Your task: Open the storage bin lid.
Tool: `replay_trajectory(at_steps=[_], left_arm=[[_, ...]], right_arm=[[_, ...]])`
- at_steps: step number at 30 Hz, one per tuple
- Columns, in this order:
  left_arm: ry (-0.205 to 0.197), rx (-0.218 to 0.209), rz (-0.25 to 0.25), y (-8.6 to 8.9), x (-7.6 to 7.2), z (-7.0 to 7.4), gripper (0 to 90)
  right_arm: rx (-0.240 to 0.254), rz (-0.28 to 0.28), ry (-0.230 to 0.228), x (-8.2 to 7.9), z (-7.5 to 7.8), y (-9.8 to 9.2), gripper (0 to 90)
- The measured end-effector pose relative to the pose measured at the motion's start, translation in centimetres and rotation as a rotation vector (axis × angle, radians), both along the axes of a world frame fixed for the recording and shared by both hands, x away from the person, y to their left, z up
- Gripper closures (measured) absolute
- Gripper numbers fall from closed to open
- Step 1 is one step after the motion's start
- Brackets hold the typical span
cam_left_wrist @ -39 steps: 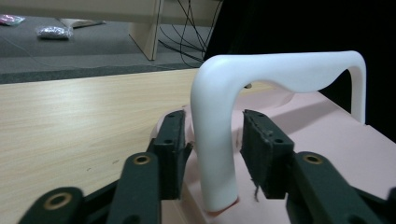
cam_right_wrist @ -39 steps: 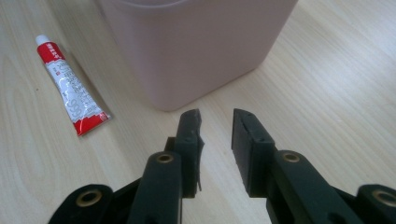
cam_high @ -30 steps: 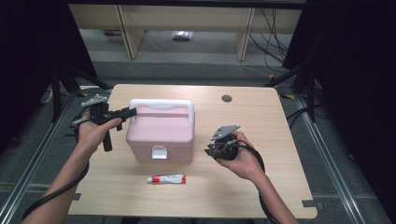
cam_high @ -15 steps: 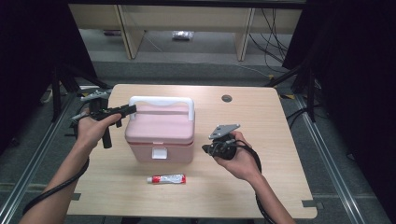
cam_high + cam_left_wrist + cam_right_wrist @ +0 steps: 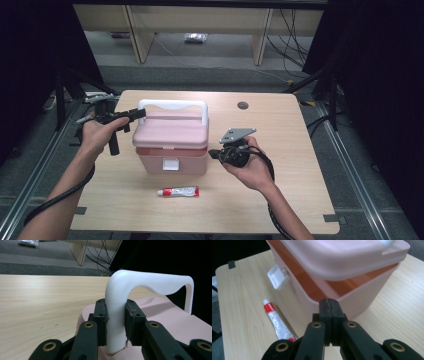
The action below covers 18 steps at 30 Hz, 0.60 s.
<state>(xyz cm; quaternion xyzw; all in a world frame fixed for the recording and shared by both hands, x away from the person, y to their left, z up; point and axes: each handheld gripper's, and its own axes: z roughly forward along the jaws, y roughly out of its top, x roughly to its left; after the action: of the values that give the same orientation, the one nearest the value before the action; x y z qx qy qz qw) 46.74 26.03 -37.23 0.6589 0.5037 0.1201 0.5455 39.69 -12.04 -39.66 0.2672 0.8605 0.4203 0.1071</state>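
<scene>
Left claw [image 5: 115,322] grips one white handle [image 5: 140,285]; right claw [image 5: 329,307] closed, empty; one pink box [image 5: 170,145], one tube [image 5: 178,191].

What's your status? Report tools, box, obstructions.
Left tool clamped on white handle. Right tool shut, empty, beside pink box; lid slightly raised. Tube lies in front, apart.

red-white tube [image 5: 178,191] on wooden table [image 5: 300,165] (front edge).

We hold the left gripper [image 5: 131,114] level, jaws clamped partway; our right gripper [image 5: 329,307] points across at it, its jaws pressed together.
</scene>
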Motion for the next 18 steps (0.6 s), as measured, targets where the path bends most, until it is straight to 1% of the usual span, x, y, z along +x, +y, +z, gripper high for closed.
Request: replay_trajectory(at_steps=[2,3,4,5,6,7,9,10,11,12,13,14,15,16,17,18], left_arm=[[0.005,0.004,0.0,0.03,0.03,0.12,73.1],[0.005,0.004,0.0,0.03,0.04,0.14,73.1],[0.006,0.003,0.0,0.02,0.06,0.15,73.1],[0.005,0.004,-0.001,0.03,0.06,0.15,73.1],[0.005,0.004,-0.002,0.04,0.07,0.16,73.1],[0.004,0.005,-0.002,0.05,0.07,0.15,73.1],[0.002,0.006,-0.003,0.07,0.08,0.11,73.0],[0.002,0.007,-0.004,0.07,0.08,0.1,73.0],[0.0,0.008,-0.005,0.06,0.07,0.09,73.0],[-0.002,0.01,-0.005,0.07,0.06,0.09,73.0],[-0.003,0.012,-0.008,0.11,0.07,0.09,72.8],[-0.004,0.015,-0.011,0.14,0.07,0.08,72.8],[-0.007,0.018,-0.013,0.16,0.05,0.07,72.6],[-0.019,0.02,-0.015,0.2,0.03,0.06,71.7],[-0.036,0.02,-0.015,0.24,-0.07,0.12,68.9],[-0.055,0.024,-0.016,0.34,-0.21,0.23,64.7]], right_arm=[[0.014,0.005,-0.01,0.08,0.04,0.29,90.0],[0.017,0.001,-0.005,0.07,0.06,0.39,90.0],[0.021,0.009,-0.006,0.17,0.11,0.49,90.0],[0.033,-0.006,0.004,0.1,0.19,0.62,90.0],[0.033,0.009,-0.014,0.26,0.22,0.66,90.0],[0.04,0.007,-0.026,0.33,0.26,0.74,90.0],[0.044,0.008,-0.021,0.33,0.43,0.82,90.0],[0.047,0.005,-0.025,0.36,0.46,0.87,90.0],[0.04,0.001,-0.038,0.37,0.58,0.84,90.0],[0.047,-0.003,-0.034,0.31,0.63,0.91,90.0],[0.053,0.001,-0.047,0.41,0.64,0.96,90.0],[0.053,0.001,-0.047,0.41,0.64,0.96,90.0],[0.051,0.003,-0.05,0.45,0.64,0.98,90.0],[0.05,-0.005,-0.048,0.39,0.67,0.96,90.0],[0.051,-0.008,-0.044,0.36,0.67,0.97,90.0],[0.051,-0.002,-0.054,0.44,0.64,0.94,90.0]])
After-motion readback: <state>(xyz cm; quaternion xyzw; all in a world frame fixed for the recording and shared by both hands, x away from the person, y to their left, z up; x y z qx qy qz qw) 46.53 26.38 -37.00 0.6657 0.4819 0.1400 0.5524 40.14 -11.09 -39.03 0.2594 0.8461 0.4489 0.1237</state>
